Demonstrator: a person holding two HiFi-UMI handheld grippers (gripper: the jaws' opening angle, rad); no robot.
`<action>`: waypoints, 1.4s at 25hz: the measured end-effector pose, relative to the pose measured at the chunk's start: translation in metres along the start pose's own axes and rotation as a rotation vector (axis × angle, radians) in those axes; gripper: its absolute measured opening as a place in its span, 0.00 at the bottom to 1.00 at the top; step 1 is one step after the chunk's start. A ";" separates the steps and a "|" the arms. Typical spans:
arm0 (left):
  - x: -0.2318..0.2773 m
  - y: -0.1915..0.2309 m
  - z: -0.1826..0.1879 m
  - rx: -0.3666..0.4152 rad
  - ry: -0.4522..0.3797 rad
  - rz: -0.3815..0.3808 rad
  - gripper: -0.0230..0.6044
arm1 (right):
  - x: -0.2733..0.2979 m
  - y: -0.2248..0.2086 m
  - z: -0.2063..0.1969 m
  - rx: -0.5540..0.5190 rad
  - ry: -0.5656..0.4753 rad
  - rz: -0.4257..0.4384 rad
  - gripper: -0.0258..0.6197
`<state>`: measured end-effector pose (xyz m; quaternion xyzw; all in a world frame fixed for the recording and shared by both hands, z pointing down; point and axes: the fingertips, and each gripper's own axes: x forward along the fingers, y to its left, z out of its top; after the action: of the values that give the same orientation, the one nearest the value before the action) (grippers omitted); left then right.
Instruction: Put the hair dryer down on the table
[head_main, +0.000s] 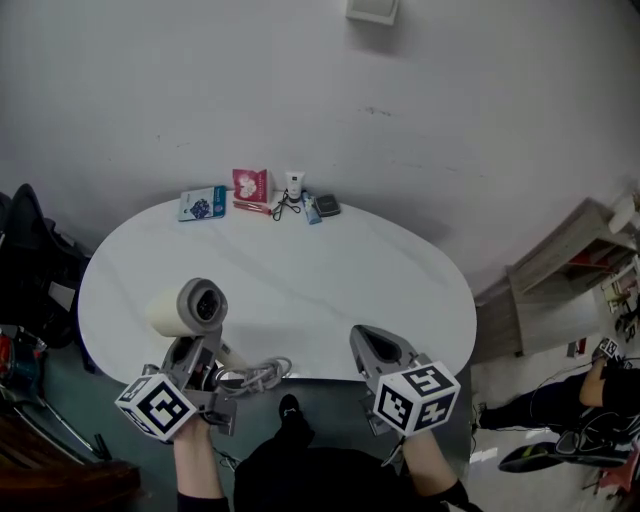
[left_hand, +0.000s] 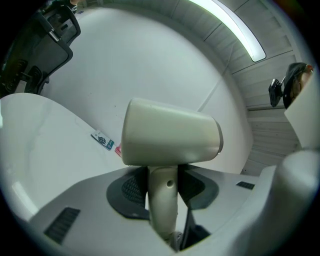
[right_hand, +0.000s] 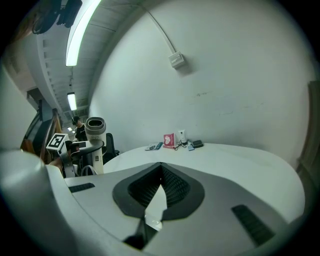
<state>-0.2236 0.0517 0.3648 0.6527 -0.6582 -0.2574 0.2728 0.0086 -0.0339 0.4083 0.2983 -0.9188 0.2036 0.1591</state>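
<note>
A cream hair dryer stands upright over the near left edge of the white oval table, its barrel lying crosswise. My left gripper is shut on its handle. In the left gripper view the handle runs down between the two dark pads, under the barrel. The grey cord coils below the table's near edge. My right gripper hovers at the near right edge, its tips together with nothing between them. The right gripper view shows the hair dryer off to the left.
Small items line the table's far edge: a blue packet, a red box, a white tube and a dark case. A black chair stands at the left. A wooden shelf stands at the right.
</note>
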 end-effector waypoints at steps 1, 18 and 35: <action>0.005 0.003 0.002 0.001 0.005 -0.003 0.29 | 0.005 -0.001 0.002 0.003 0.002 -0.004 0.04; 0.077 0.047 0.021 0.047 0.119 -0.032 0.29 | 0.054 -0.016 0.020 0.037 0.026 -0.109 0.04; 0.139 0.036 -0.017 0.081 0.291 -0.087 0.29 | 0.053 -0.068 0.033 0.094 0.008 -0.184 0.04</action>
<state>-0.2379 -0.0862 0.4051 0.7215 -0.5926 -0.1449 0.3276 0.0036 -0.1254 0.4206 0.3878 -0.8764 0.2321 0.1665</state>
